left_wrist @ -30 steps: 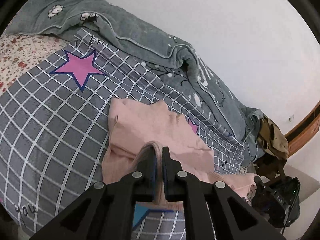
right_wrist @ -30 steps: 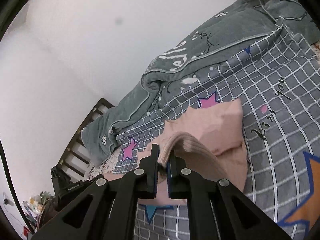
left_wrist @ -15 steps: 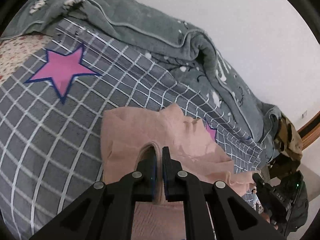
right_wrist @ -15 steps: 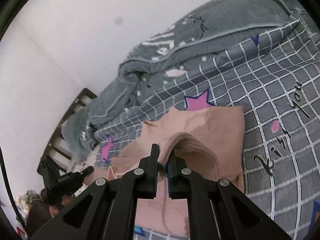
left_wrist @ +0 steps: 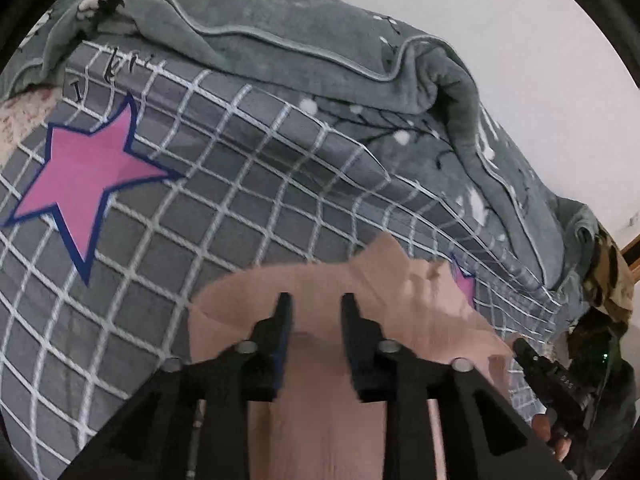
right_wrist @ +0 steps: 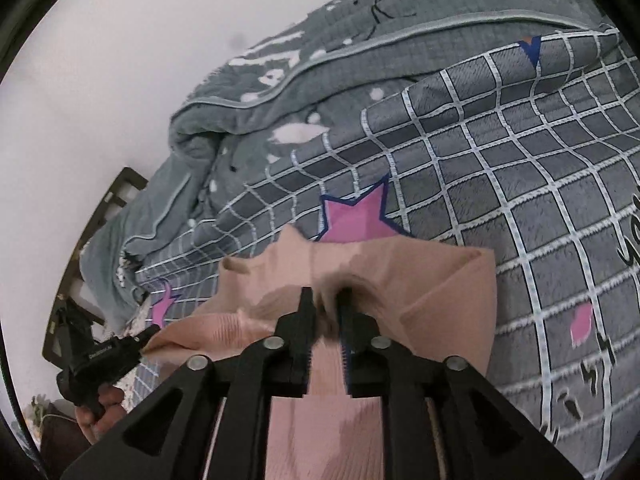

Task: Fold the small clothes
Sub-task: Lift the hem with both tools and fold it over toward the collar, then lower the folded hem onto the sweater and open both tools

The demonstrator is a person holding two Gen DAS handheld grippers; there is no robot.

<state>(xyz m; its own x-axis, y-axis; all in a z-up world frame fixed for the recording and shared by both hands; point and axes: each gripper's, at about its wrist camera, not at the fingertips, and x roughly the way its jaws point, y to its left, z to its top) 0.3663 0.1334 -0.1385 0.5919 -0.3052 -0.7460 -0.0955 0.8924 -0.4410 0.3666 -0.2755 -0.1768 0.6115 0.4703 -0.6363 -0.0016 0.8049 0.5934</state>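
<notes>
A pink ribbed garment lies folded over on the grey checked bedcover. My left gripper hovers low over it. Its jaws are opening, and only flat cloth lies under the gap, with nothing pinched. In the right wrist view the same pink garment spreads under my right gripper. Those jaws are also opening, and a blurred ribbed hem sits loose between them. Each view shows the other gripper in a hand: the right gripper and the left gripper.
A rolled grey blanket runs along the white wall behind the garment. A large pink star marks the bedcover to the left. A dark wooden bed frame and a camouflage item stand at the bed's end.
Both grippers carried the pink hem forward and down toward the bed. Both were shut on the hem before; now the jaws of both have parted and the cloth lies loose.
</notes>
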